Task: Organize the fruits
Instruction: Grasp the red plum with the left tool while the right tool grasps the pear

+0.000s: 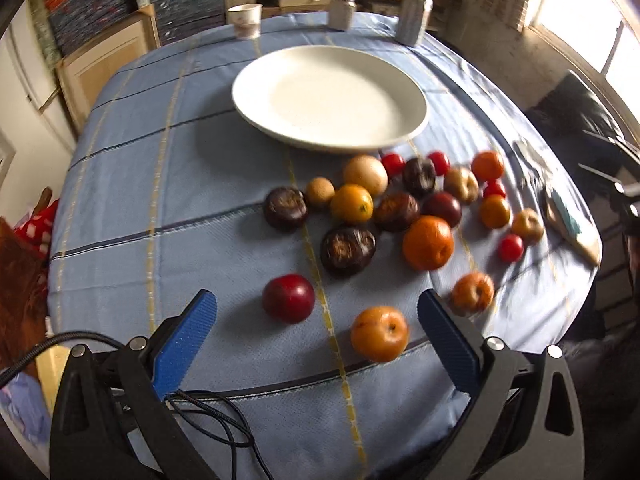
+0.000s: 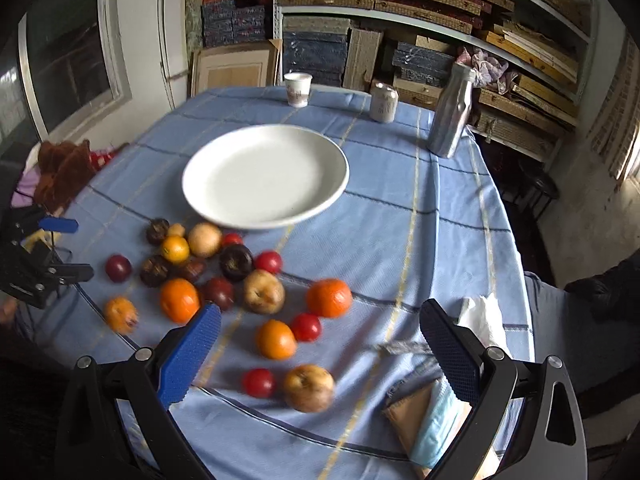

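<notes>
A white plate [image 1: 328, 98] sits bare on the blue checked tablecloth; it also shows in the right wrist view [image 2: 264, 176]. Several loose fruits lie in front of it: oranges, dark purple fruits, small red ones, brownish apples. My left gripper [image 1: 318, 304] is open and empty, with a red plum [image 1: 288, 298] and an orange fruit [image 1: 379, 334] between its fingers. My right gripper [image 2: 320, 320] is open and empty above an orange [image 2: 275, 339], a red fruit [image 2: 258, 383] and a brown apple [image 2: 309, 387]. The left gripper [image 2: 52, 248] shows at the far left of the right wrist view.
A paper cup [image 2: 298, 89], a can [image 2: 383, 102] and a metal bottle [image 2: 450, 114] stand at the table's far edge. A tissue [image 2: 480, 320] and flat packets [image 2: 428, 420] lie at the right near edge. Shelves of stacked boxes stand behind the table.
</notes>
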The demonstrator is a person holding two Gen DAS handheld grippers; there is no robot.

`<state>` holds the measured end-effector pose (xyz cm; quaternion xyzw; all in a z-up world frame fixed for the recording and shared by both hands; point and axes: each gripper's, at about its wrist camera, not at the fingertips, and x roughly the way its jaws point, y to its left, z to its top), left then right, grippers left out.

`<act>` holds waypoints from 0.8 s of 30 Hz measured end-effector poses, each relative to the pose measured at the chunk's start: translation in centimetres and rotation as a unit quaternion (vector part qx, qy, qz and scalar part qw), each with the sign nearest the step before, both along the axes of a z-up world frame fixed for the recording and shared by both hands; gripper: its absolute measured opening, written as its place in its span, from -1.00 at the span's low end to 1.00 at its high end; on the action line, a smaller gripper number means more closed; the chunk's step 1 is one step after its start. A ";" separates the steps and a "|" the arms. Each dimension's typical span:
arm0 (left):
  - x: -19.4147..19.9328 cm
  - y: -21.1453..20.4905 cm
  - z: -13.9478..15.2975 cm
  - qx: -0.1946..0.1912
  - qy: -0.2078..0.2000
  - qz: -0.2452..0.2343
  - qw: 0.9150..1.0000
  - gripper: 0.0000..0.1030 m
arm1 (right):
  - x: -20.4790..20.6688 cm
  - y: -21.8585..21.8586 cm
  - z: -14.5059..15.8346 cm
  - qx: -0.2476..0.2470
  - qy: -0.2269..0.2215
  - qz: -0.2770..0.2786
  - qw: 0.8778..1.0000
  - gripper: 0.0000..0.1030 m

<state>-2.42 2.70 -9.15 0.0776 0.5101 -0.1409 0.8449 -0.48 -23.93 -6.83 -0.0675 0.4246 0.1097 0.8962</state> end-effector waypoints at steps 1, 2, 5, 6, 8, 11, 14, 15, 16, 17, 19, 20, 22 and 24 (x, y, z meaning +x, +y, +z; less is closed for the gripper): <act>-0.1 0.0 -1.0 0.011 0.012 0.001 1.000 0.92 | -0.1 -0.6 -1.1 0.028 0.028 -0.013 0.999 0.93; 0.1 0.1 -1.7 0.018 0.025 0.010 0.999 0.92 | -0.2 -1.0 -1.7 0.050 0.048 -0.021 0.997 0.93; 1.1 1.8 -3.8 0.004 0.059 0.067 0.996 0.91 | -0.3 -1.3 -2.9 0.073 0.078 -0.028 0.994 0.93; 1.2 2.4 -4.2 0.001 0.062 0.080 0.995 0.91 | -0.3 -1.3 -2.9 0.074 0.077 -0.027 0.994 0.93; 1.5 3.2 -4.7 0.003 0.065 0.100 0.993 0.91 | -0.5 -1.3 -2.8 0.083 0.077 -0.025 0.993 0.93; 1.3 3.5 -5.2 0.000 0.062 0.105 0.993 0.91 | -0.1 -1.6 -3.6 0.092 0.099 -0.031 0.990 0.93; 1.2 3.4 -5.8 0.012 0.059 0.104 0.993 0.91 | 0.5 -2.1 -4.5 0.099 0.119 -0.044 0.987 0.93; 1.3 3.2 -6.0 0.017 0.058 0.101 0.993 0.91 | 0.6 -2.4 -4.6 0.100 0.116 -0.049 0.987 0.93; 1.2 3.3 -6.0 0.021 0.058 0.097 0.993 0.86 | 0.7 -2.5 -4.5 0.098 0.110 -0.052 0.988 0.93; 1.4 3.4 -6.2 0.025 0.058 0.091 0.994 0.79 | 0.7 -2.7 -4.4 0.086 0.098 -0.055 0.990 0.93; 1.0 3.4 -6.1 0.026 0.056 0.085 0.995 0.56 | 0.8 -2.8 -4.5 0.072 0.087 -0.053 0.992 0.90; 1.0 3.7 -6.1 0.023 0.056 0.084 0.995 0.54 | 0.8 -2.9 -4.8 0.075 0.091 -0.048 0.992 0.74; 0.9 4.1 -6.1 0.019 0.054 0.084 0.995 0.53 | 0.9 -3.1 -5.6 0.081 0.104 -0.041 0.990 0.57; 0.8 3.9 -6.1 0.022 0.051 0.081 0.995 0.53 | 0.9 -3.1 -6.4 0.083 0.115 -0.034 0.989 0.48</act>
